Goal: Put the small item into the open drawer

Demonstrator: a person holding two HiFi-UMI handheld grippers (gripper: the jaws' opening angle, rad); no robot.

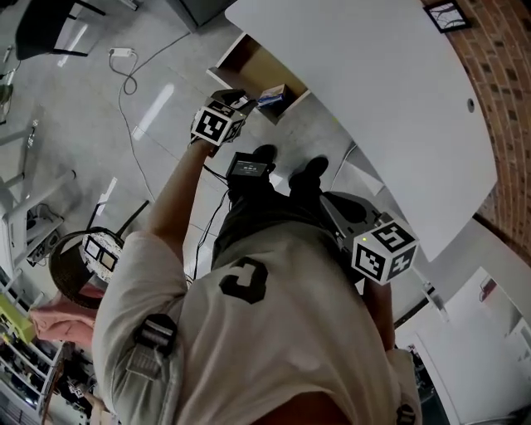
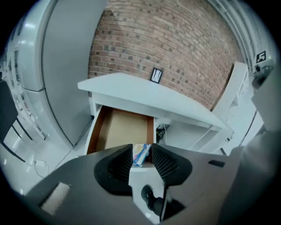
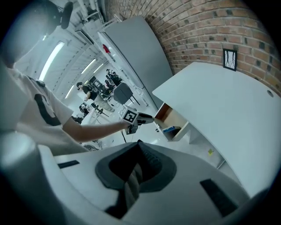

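The small item, a blue and white packet (image 1: 272, 95), lies at the front of the open wooden drawer (image 1: 249, 62) under the white desk. My left gripper (image 1: 243, 101) hovers just outside the drawer's front corner, jaws open. In the left gripper view the packet (image 2: 140, 154) shows through the gap of the left gripper (image 2: 142, 151), with the drawer (image 2: 123, 127) beyond. The right gripper view shows the packet (image 3: 170, 130) resting in the drawer (image 3: 169, 115), apart from the left gripper (image 3: 149, 118). My right gripper (image 1: 336, 206) is held low by my hip, and the right gripper (image 3: 136, 171) is shut and empty.
The white desk (image 1: 373, 83) stands against a brick wall (image 1: 498, 66) with a small framed picture (image 1: 448, 15). A white cable (image 1: 133, 79) lies on the pale floor to the left. My shoes (image 1: 265, 153) stand just before the drawer.
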